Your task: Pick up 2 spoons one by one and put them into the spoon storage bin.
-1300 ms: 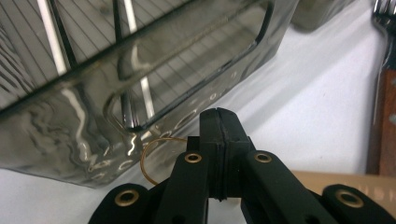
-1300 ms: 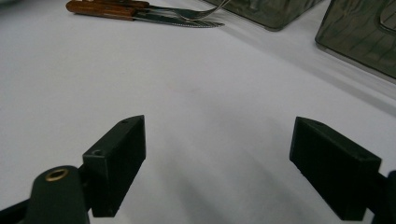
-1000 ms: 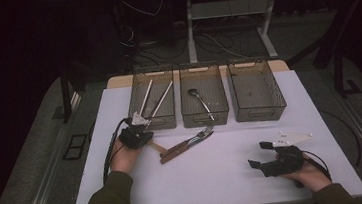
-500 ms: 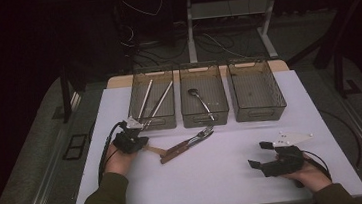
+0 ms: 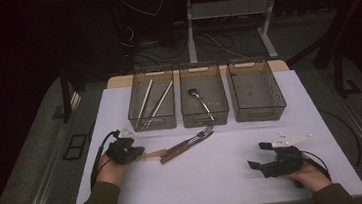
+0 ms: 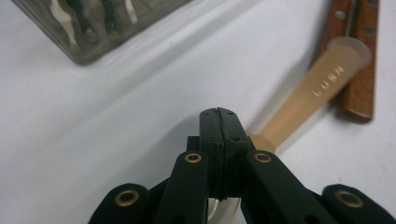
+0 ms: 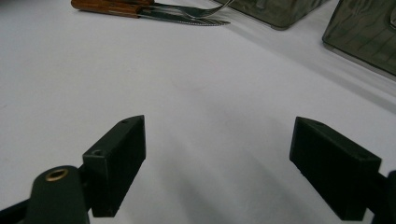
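My left gripper (image 5: 135, 153) (image 6: 218, 113) sits at the table's left, jaws shut. A beige utensil handle (image 5: 150, 155) (image 6: 317, 88) runs out from its tips, so it looks pinched by its end. Just right of it lie a wooden-handled fork and knife (image 5: 188, 142) (image 6: 358, 56) (image 7: 149, 10), side by side. At the near right my right gripper (image 5: 257, 156) (image 7: 219, 154) rests low over bare tabletop, open, nothing between its pads.
Three smoky plastic bins stand in a row at the back: the left bin (image 5: 135, 117) holds two long metal pieces, the middle bin (image 5: 186, 114) a spoon (image 5: 200, 101), and the right bin (image 5: 280, 103) shows nothing inside. The white table (image 5: 216, 179) ends close to both hands.
My left hand has drawn back toward the near left, and the beige handle has come along with it, away from the fork and knife. The right hand has stayed put.
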The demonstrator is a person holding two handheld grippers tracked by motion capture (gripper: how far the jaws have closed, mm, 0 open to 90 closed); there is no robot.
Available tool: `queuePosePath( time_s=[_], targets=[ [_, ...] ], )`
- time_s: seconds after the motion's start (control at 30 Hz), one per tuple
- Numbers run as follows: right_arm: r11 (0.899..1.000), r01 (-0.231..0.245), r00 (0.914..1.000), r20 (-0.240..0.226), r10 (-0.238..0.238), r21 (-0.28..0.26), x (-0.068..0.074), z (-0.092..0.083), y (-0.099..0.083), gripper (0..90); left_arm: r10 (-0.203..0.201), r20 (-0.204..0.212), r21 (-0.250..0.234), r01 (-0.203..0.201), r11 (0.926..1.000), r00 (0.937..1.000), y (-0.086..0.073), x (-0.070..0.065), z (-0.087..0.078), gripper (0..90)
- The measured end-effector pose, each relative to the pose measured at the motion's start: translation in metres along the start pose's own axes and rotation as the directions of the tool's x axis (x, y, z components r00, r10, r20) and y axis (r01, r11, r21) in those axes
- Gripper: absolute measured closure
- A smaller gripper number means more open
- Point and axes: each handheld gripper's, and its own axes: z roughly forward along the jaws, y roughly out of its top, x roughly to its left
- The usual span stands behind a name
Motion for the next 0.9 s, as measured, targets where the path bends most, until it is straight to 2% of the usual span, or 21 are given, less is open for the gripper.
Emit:
queuePosePath(
  time_s=[0.1, 0.23, 0.47, 0.63, 0.77, 0.87, 0.9],
  targets=[
    [1.0, -0.001, 1.0, 0.0, 0.001, 0.001, 0.0, 0.0, 0.0, 18.5, 0.0, 0.014, 0.005, 0.0, 1.0, 0.9999, -0.004, -0.001, -0.003, 89.6],
    [1.0, -0.001, 1.0, -0.002, 0.001, 0.0, 0.0, 0.0, 0.0, 18.5, 0.02, 0.024, 0.008, -0.02, 0.9998, 0.9995, -0.009, -0.003, -0.007, 89.5],
    [1.0, 0.004, 1.0, -0.004, -0.004, 0.001, 0.0, 0.0, 0.0, 18.6, 0.012, 0.046, 0.008, -0.012, 0.9999, 0.9989, -0.016, -0.009, -0.012, 89.5],
    [1.0, 0.006, 1.0, -0.003, -0.006, 0.0, 0.001, 0.0, 0.0, 18.5, 0.015, 0.035, 0.01, -0.016, 0.9998, 0.9993, -0.019, -0.012, -0.015, 89.4],
    [1.0, 0.009, 1.0, -0.004, -0.009, -0.001, 0.002, 0.0, 0.001, 18.5, -0.003, 0.007, -0.052, 0.004, 0.9986, 1.0, -0.016, -0.009, -0.021, 85.0],
    [1.0, 0.009, 0.9999, -0.006, -0.009, -0.001, 0.002, 0.0, 0.001, 18.5, -0.002, 0.018, -0.127, 0.004, 0.9919, 0.9998, -0.013, -0.011, -0.026, 78.6],
    [1.0, 0.008, 1.0, -0.005, -0.008, 0.002, 0.002, 0.001, 0.001, 18.5, 0.012, 0.019, -0.145, -0.009, 0.9894, 0.9998, -0.011, -0.011, -0.027, 76.0]
  ],
)
